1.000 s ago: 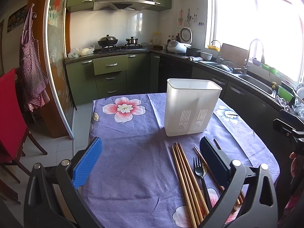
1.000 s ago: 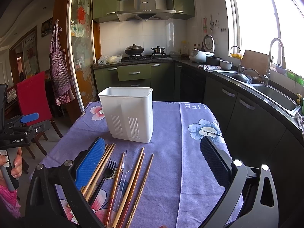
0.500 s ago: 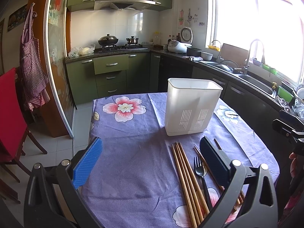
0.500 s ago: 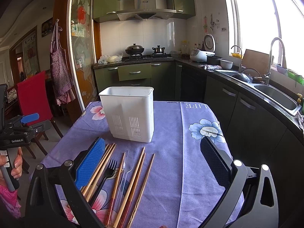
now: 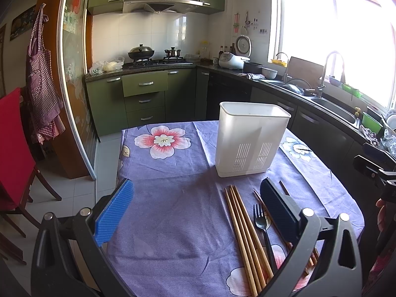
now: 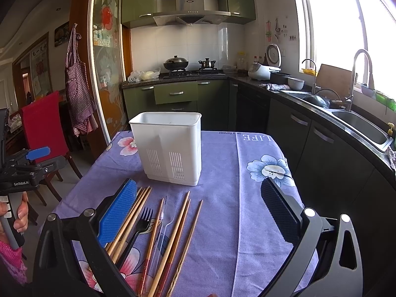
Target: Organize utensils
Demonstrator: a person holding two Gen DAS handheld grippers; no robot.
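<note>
A white slotted utensil holder (image 5: 250,139) stands upright on the purple floral tablecloth (image 5: 173,210); it also shows in the right wrist view (image 6: 170,147). In front of it lie several wooden chopsticks (image 5: 243,235) and a black plastic fork (image 5: 262,230). The right wrist view shows the chopsticks (image 6: 173,235), the fork (image 6: 138,230) and a clear plastic utensil (image 6: 162,232). My left gripper (image 5: 196,210) is open and empty above the cloth, left of the utensils. My right gripper (image 6: 200,215) is open and empty above the chopsticks.
The table edge drops off at the left toward a red chair (image 5: 12,153) and tiled floor. Dark green cabinets with a sink (image 6: 356,123) run along the right. The stove with pots (image 6: 175,64) is at the back.
Both views have crept very slightly; the holder and utensils lie as before and both grippers stay open.
</note>
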